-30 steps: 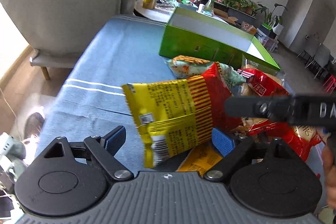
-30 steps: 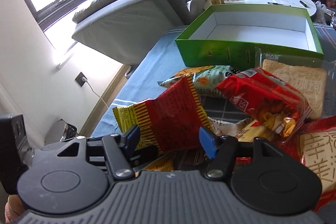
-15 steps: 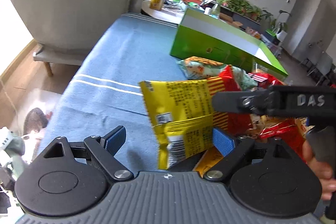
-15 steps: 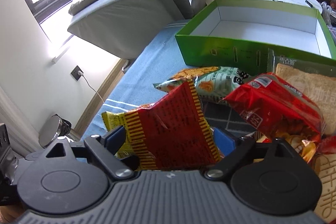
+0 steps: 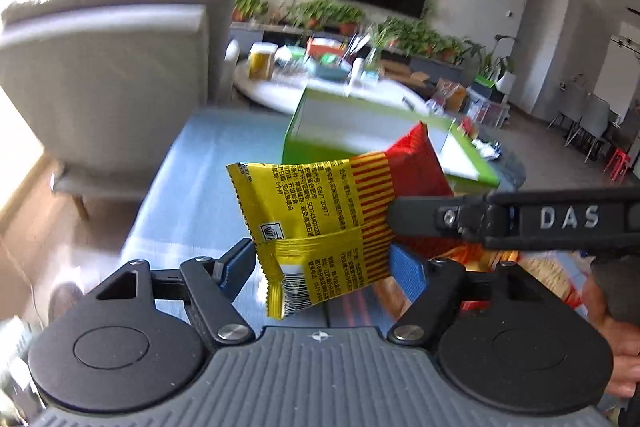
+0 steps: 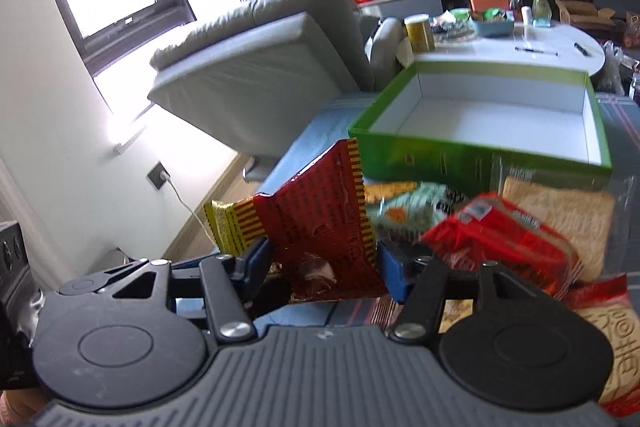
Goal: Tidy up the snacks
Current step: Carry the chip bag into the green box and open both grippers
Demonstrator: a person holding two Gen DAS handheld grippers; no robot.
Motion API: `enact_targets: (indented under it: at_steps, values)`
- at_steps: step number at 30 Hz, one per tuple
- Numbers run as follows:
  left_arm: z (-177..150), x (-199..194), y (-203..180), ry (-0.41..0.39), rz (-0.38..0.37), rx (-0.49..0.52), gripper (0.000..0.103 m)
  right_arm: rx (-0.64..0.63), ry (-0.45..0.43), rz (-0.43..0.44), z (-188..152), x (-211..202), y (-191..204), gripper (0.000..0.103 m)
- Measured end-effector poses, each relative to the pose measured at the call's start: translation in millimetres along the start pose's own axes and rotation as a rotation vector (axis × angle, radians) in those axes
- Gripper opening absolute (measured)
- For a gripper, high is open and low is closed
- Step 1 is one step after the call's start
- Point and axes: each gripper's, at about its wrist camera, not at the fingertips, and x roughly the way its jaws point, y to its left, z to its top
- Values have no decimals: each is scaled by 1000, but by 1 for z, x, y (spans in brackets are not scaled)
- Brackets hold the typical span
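A snack packet [image 5: 316, 211], yellow at one end and red at the other, hangs in the air between my two grippers, above the blue tablecloth. My left gripper [image 5: 322, 269] has its jaws closing, and its blue pads press the yellow end from both sides. My right gripper [image 6: 323, 265] is also closing, with its pads against the packet's red end [image 6: 320, 219]. One of its fingers [image 5: 440, 217] crosses the left wrist view from the right. Behind the packet stands the open green box [image 6: 420, 155] with a white inside and nothing in it.
To the right, a pile of snacks lies on the table: a red packet [image 6: 500, 239], a green and orange packet [image 6: 408, 203] and toast in a clear bag [image 6: 560, 211]. A grey armchair [image 6: 260, 75] stands at the table's left, with a round white table [image 6: 520, 47] behind the box.
Both grippers' jaws have narrowed from wide open onto the packet. Both hands have risen, and the packet has come up off the pile, now in front of the green box.
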Motion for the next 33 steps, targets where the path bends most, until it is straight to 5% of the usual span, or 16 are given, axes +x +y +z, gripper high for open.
enact_targets:
  at_steps: [6, 15, 33]
  values:
    - [48, 22, -22, -60, -18, 122, 71, 86, -101, -25, 35, -6, -18, 70]
    - [90, 86, -37, -50, -59, 219, 71, 229, -158, -61, 69, 23, -61, 71]
    - [94, 190, -32, 89, -78, 276, 73, 405, -65, -105, 74, 92, -120, 73]
